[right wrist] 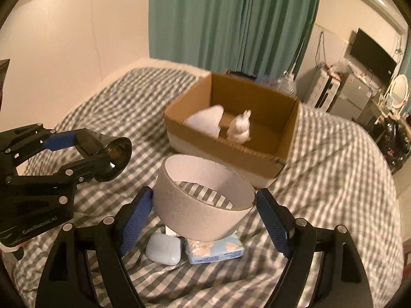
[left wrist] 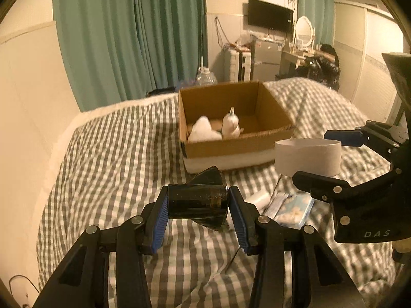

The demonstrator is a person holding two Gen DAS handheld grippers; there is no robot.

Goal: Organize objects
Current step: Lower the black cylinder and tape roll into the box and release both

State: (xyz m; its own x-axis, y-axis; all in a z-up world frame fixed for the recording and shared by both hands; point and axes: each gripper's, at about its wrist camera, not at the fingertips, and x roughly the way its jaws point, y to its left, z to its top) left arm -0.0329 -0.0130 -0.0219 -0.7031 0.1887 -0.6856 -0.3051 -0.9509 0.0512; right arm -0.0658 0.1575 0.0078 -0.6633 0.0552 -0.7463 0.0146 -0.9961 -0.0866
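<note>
My left gripper (left wrist: 197, 205) is shut on a black flared nozzle (left wrist: 199, 201), held above the checked bed; it also shows in the right wrist view (right wrist: 113, 159). My right gripper (right wrist: 204, 205) is shut on a white cardboard ring (right wrist: 203, 200), held above the bed; the ring also shows in the left wrist view (left wrist: 308, 157). An open cardboard box (left wrist: 231, 143) sits ahead on the bed, holding a white rabbit figure (right wrist: 240, 128) and a white folded item (right wrist: 205, 120). A white earbud case (right wrist: 164, 250) and a blue tissue pack (right wrist: 215, 250) lie under the ring.
The bed has a grey-white checked cover (left wrist: 115, 166). Teal curtains (left wrist: 128, 33) hang behind. A water jug (left wrist: 205, 77) stands beyond the box. A fridge (left wrist: 265, 59), a wall TV (left wrist: 269, 16) and a dressing table with a mirror (left wrist: 304, 29) stand at the far right.
</note>
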